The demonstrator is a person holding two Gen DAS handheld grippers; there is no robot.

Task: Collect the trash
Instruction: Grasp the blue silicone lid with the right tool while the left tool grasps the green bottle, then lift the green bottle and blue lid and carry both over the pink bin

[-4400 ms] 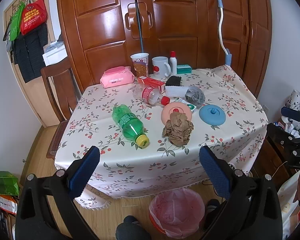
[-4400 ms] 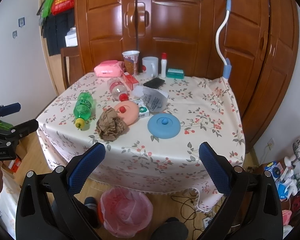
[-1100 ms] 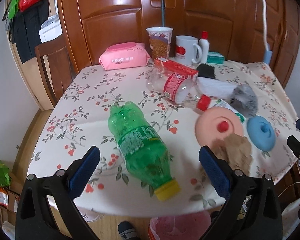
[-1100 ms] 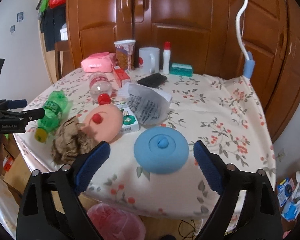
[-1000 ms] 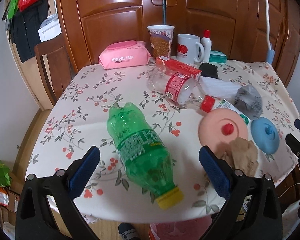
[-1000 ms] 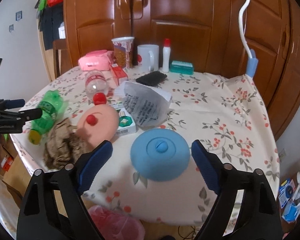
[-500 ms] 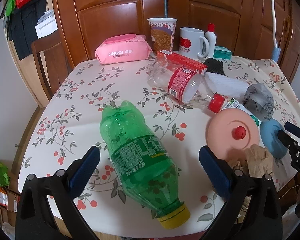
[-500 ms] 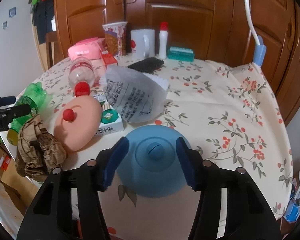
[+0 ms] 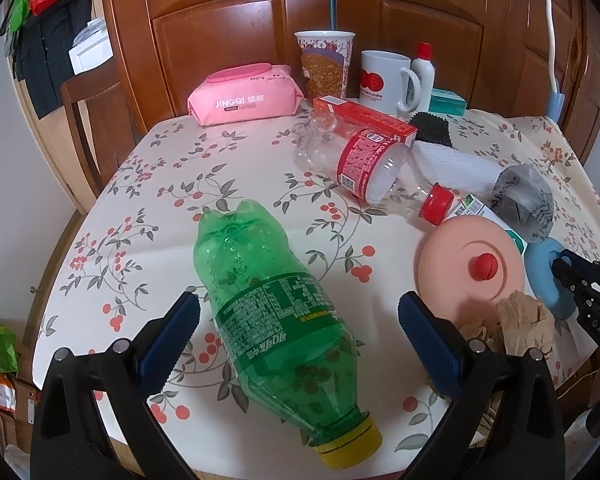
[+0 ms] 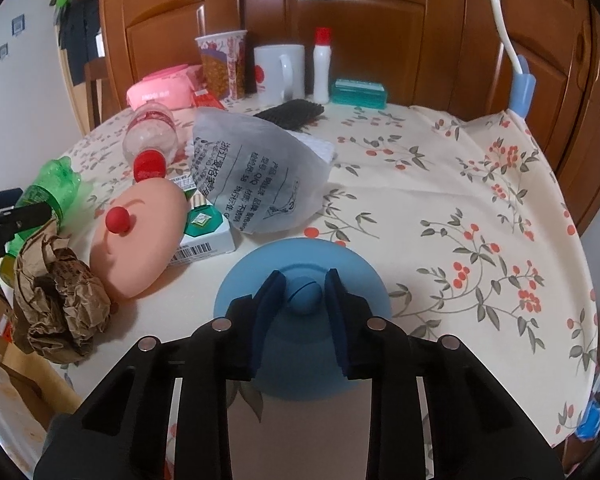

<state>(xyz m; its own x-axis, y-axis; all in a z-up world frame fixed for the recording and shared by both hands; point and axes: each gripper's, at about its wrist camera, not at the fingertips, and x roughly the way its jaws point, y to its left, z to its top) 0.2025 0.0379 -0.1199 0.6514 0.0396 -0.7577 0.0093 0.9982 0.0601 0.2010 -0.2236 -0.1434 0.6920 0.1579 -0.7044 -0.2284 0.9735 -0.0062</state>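
right hand-held gripper (image 10: 303, 294) closing on blue lid (image 10: 356, 272) knob, previously wide

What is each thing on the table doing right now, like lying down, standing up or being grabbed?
Green bottle: lying down, yellow cap on.
Clear bottle: lying down, red cap on.
Blue lid: flat, knob between closing jaws of the right hand-held gripper.
Left hand-held gripper: open, astride green bottle.
Brown paper: crumpled.
Mug: upright.

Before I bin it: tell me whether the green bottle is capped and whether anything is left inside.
Capped: the green bottle lies on its side with its yellow cap on. It looks empty; the tablecloth's pattern shows through and no liquid pools inside.
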